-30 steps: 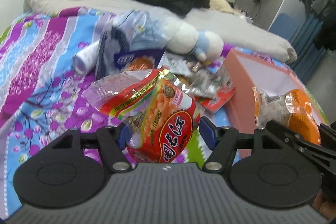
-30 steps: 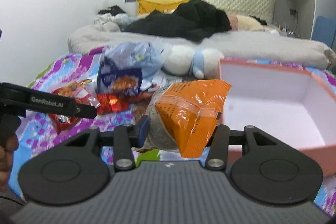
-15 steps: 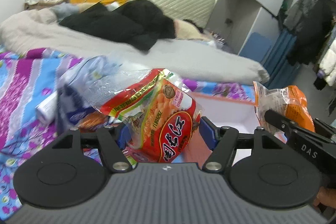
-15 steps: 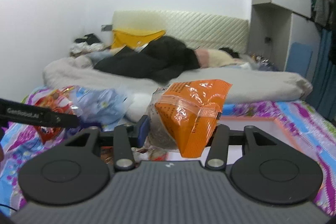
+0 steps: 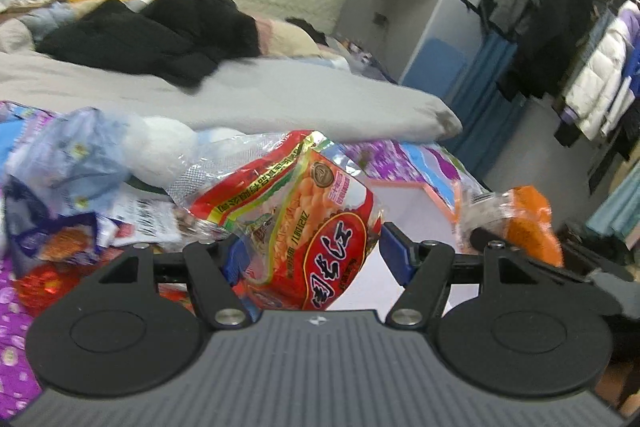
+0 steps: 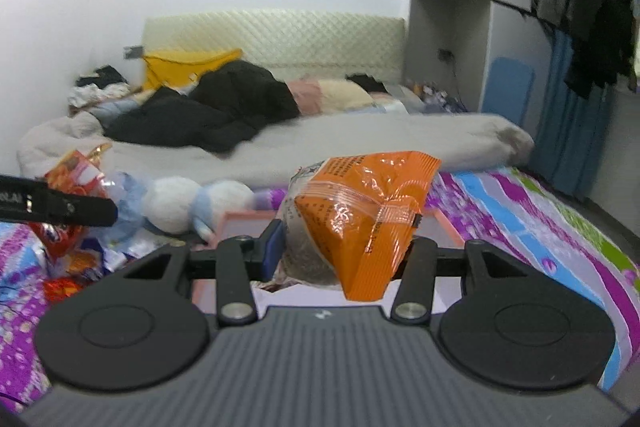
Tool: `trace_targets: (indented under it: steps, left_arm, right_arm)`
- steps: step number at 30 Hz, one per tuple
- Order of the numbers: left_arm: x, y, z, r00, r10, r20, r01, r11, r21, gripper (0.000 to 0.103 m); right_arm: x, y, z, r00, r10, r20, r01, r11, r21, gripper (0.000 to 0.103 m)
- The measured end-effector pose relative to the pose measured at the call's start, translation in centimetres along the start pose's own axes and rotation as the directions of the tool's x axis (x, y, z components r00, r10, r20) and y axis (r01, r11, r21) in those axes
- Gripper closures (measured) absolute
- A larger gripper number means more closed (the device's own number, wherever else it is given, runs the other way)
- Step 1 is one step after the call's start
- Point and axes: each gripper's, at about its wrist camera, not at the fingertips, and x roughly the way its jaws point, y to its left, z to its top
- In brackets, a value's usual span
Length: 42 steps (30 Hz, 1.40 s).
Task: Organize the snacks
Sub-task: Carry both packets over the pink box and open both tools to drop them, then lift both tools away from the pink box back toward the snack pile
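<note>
The left gripper (image 5: 310,253) pinches a crinkly red plastic snack bag (image 5: 304,231); the right gripper (image 6: 340,251) clamps an orange foil packet (image 6: 360,215). Both look light, slippery and crushable, best held mid-body, above the pink-rimmed box (image 6: 446,223) at twelve o'clock.

A wide bed spread with a purple, blue and white flowered sheet (image 6: 516,215) carries everything. On it lie a long grey quilt (image 6: 360,139) with black clothing (image 6: 208,115) heaped on top, a white and pale-blue plush toy (image 6: 188,203), a heap of crinkled snack packets (image 5: 68,211), and a shallow pink-walled open box (image 6: 448,227).
</note>
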Motion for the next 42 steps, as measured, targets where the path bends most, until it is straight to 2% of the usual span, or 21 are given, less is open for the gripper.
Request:
trace_targets:
  steps: [6,13,19,21,22,23,25,30,42]
  left_arm:
    - [4.9,-2.5,-1.2,0.996,-0.013,-0.088,0.016,0.999,0.031,0.031]
    - [9.1,-2.8,-2.4,0.984,0.005,-0.177,0.002,0.999,0.038,0.031]
    - [11.5,-2.7,-2.9,0.973,0.022,-0.229,-0.010,0.999,0.052,0.031]
    - [11.9,-2.7,-3.2,0.968,0.050,-0.245,-0.035,0.997,0.066,0.024]
    - [12.1,-2.7,-3.3,0.964,0.058,-0.258,-0.041,0.997,0.070,0.016]
    - [12.3,-2.7,-3.3,0.963,0.058,-0.263,-0.040,0.996,0.075,0.014]
    - [12.1,-2.6,-3.3,0.965,0.054,-0.257,-0.035,0.996,0.079,0.013]
    - [10.6,-2.9,-2.6,0.974,0.051,-0.223,-0.030,0.995,0.096,0.013]
    - [2.6,-4.2,-0.3,0.996,0.063,-0.059,-0.052,0.983,0.178,0.013]
  right_arm:
    - [2.5,-1.6,-2.4,0.994,-0.032,-0.102,0.032,0.999,0.006,0.053]
    - [5.0,-3.3,-4.8,0.978,-0.025,-0.205,0.037,0.998,0.056,0.053]
    - [6.3,-3.8,-6.2,0.968,-0.012,-0.250,0.029,0.997,0.065,0.053]
    - [6.6,-4.1,-6.6,0.963,-0.015,-0.268,0.039,0.996,0.084,0.052]
    - [6.7,-4.3,-6.8,0.961,-0.010,-0.278,0.038,0.995,0.097,0.048]
    - [6.8,-4.5,-7.0,0.959,-0.007,-0.283,0.041,0.993,0.113,0.035]
    - [6.5,-4.9,-7.3,0.960,-0.017,-0.280,0.056,0.990,0.133,0.019]
    - [5.4,-5.3,-6.8,0.965,-0.026,-0.261,0.067,0.987,0.149,0.019]
    - [-0.1,-4.5,-2.6,0.996,-0.030,-0.083,0.044,0.983,0.176,0.019]
